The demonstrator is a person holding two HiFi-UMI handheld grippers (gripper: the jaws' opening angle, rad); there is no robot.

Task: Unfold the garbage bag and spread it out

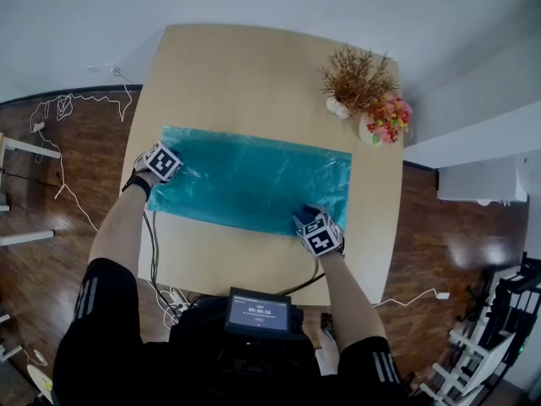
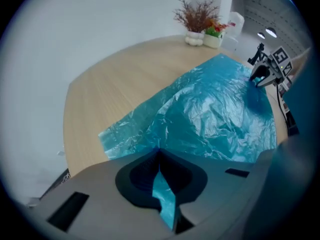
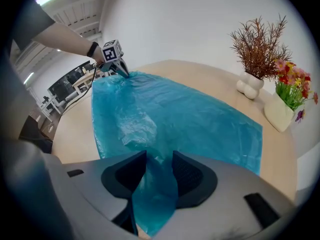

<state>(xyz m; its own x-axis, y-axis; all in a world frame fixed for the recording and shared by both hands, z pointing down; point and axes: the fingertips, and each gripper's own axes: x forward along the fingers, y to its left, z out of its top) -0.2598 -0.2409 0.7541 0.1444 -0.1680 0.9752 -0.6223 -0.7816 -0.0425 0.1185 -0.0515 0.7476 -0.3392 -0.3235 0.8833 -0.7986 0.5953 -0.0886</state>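
Note:
A translucent blue garbage bag (image 1: 254,180) lies spread lengthwise across the light wooden table (image 1: 237,66), wrinkled but mostly flat. My left gripper (image 1: 177,173) is at the bag's left end. In the left gripper view its jaws (image 2: 159,151) are shut on a pinch of the blue film (image 2: 215,114), which rises slightly towards them. My right gripper (image 1: 306,215) is at the bag's near right edge. In the right gripper view it (image 3: 159,156) stands open, with a fold of the bag (image 3: 190,114) running up through the gap between the pads.
A dried plant in a white vase (image 1: 355,79) and a pot of pink flowers (image 1: 385,121) stand at the table's far right, just beyond the bag. Cables (image 1: 68,108) trail on the wooden floor at left. A small screen (image 1: 258,311) sits at the person's chest.

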